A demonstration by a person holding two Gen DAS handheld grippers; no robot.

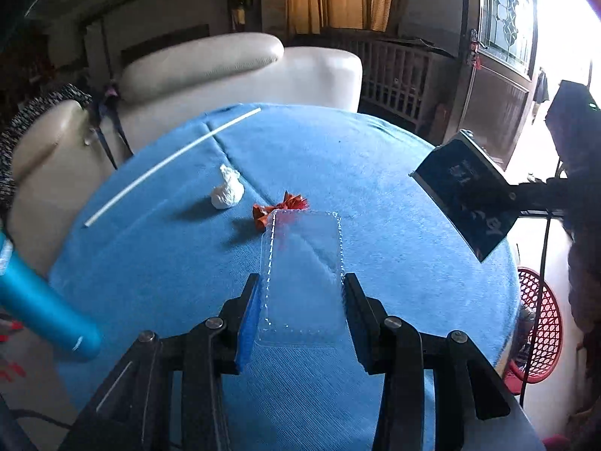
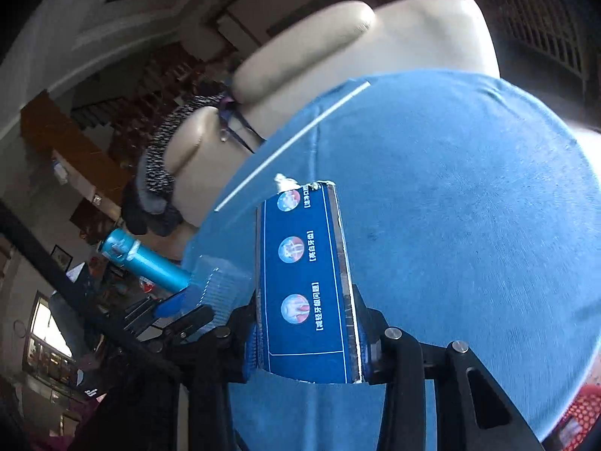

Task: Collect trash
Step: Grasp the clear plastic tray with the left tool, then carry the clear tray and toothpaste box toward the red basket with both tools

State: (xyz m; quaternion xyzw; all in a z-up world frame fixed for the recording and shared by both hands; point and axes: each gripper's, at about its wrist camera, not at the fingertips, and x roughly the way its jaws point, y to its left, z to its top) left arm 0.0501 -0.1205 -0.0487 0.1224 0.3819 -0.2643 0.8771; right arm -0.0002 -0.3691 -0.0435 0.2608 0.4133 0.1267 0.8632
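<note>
My left gripper [image 1: 302, 289] is shut on a clear plastic blister tray [image 1: 304, 259], lifted above the blue tablecloth [image 1: 375, 173]. My right gripper [image 2: 306, 330] is shut on a dark blue toothpaste box [image 2: 302, 278], which in the left wrist view hangs at the right as the same dark box [image 1: 469, 191]. On the cloth lie a crumpled white tissue [image 1: 227, 189], a red wrapper [image 1: 280, 206] partly behind the tray, and a long white straw [image 1: 169, 161]. In the right wrist view the left gripper's blue pad [image 2: 176, 300] with the clear tray [image 2: 218, 282] shows at the left.
A cream leather sofa [image 1: 210, 64] stands behind the table, with a grey knitted cloth [image 2: 165, 154] over its arm. A blue metal bottle [image 1: 41, 308] leans in at the left. A red mesh basket [image 1: 541, 323] sits low at the right. A wooden door [image 1: 499, 75] stands beyond.
</note>
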